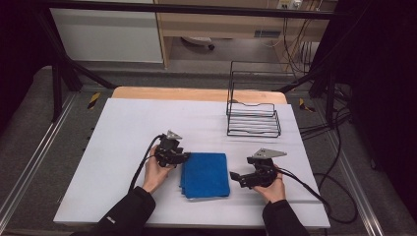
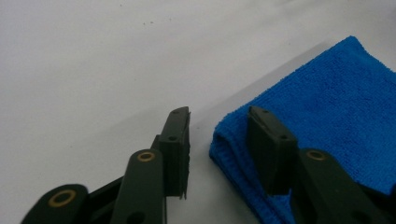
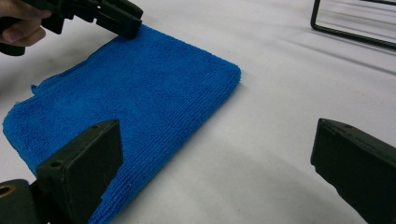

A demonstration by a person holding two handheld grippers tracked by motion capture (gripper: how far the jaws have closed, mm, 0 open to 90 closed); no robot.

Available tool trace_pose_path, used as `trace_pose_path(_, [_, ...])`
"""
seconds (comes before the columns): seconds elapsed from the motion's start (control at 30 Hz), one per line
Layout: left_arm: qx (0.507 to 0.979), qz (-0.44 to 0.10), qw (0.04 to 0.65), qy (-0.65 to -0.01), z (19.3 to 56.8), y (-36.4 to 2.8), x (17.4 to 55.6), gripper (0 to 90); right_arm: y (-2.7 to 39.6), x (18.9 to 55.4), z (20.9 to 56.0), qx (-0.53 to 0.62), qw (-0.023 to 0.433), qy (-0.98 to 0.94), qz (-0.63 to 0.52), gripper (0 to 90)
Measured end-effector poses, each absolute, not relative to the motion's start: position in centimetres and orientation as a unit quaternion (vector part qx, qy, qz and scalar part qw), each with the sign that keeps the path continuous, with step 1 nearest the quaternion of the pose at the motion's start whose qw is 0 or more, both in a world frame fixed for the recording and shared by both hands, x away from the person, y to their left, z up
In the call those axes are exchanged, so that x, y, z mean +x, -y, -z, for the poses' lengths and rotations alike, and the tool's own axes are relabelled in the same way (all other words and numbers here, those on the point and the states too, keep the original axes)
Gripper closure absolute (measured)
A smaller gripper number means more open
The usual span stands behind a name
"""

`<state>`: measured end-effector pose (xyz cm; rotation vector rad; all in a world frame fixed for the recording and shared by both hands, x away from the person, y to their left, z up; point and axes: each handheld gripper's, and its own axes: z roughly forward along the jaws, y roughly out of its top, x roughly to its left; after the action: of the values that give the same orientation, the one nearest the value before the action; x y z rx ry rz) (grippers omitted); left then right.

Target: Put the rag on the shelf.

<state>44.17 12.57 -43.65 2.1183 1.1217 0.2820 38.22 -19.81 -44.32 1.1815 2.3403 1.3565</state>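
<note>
High view: left tongs (image 1: 183,157) at left edge of blue cloth (image 1: 206,174); right tongs (image 1: 236,178) just beside its right edge, on white bench (image 1: 123,132).
Left gripper view: jaws partly spread, straddling folded cloth (image 2: 327,107) corner, not yet pinching.
Right gripper view: jaws wide apart, empty; cloth (image 3: 135,98) ahead-left.

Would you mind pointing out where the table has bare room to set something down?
The white table is bare across its left half and behind the blue cloth, up to the wire rack. It is crowded at the cloth, between the left gripper and right gripper.
</note>
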Motion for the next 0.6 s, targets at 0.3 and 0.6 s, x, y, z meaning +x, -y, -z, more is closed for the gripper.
trace_pose_path(0.3, [0.823,-0.106,0.35,-0.435,44.38,-12.02,44.17,67.8,19.69,38.3,44.43,0.396,0.09,-0.79,-0.46,3.2])
trace_pose_path(0.6, [0.824,-0.099,0.356,-0.43,44.49,-11.8,43.89,79.7,19.37,38.52,44.38,0.395,0.09,-0.792,-0.456,4.2])
